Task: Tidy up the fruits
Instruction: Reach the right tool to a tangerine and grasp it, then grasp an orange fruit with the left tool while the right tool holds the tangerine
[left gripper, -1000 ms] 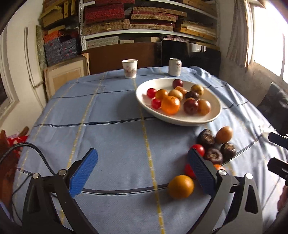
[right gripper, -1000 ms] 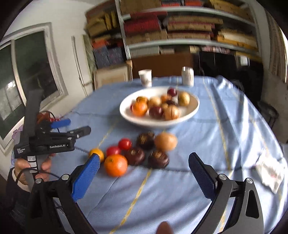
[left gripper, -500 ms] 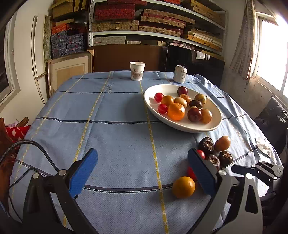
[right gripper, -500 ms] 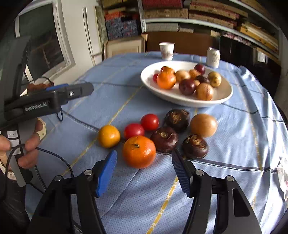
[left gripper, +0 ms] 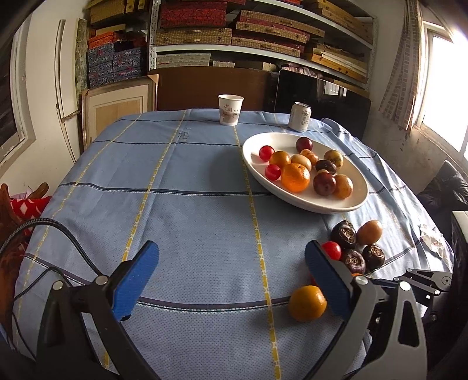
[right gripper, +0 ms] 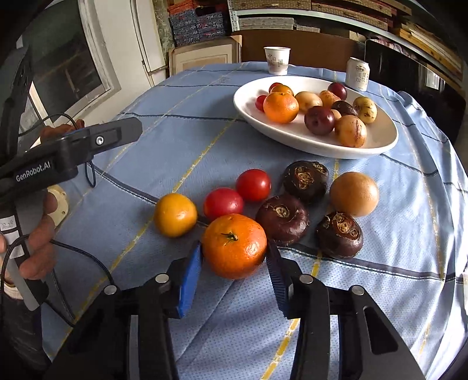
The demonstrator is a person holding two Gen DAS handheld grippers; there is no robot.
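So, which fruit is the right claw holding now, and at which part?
The right claw has just been closing on the large orange, one pad on each side. The left claw holds nothing.

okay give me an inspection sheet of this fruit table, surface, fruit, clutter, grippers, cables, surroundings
Surface: round table under a blue checked tablecloth.
Job's things: white oval dish holding mixed fruit; eight fruits loose on the cloth, among them a large tangerine, two cherry tomatoes and three dark water chestnuts.
Clutter: paper cup, drink can, crumpled paper at the edge.
Grippers: right gripper has just been closing, pads against the tangerine's sides; left gripper open, nothing between the jaws.
Cables: black cable trailing from the left gripper.
Surroundings: shelves of stacked boxes, windows both sides.
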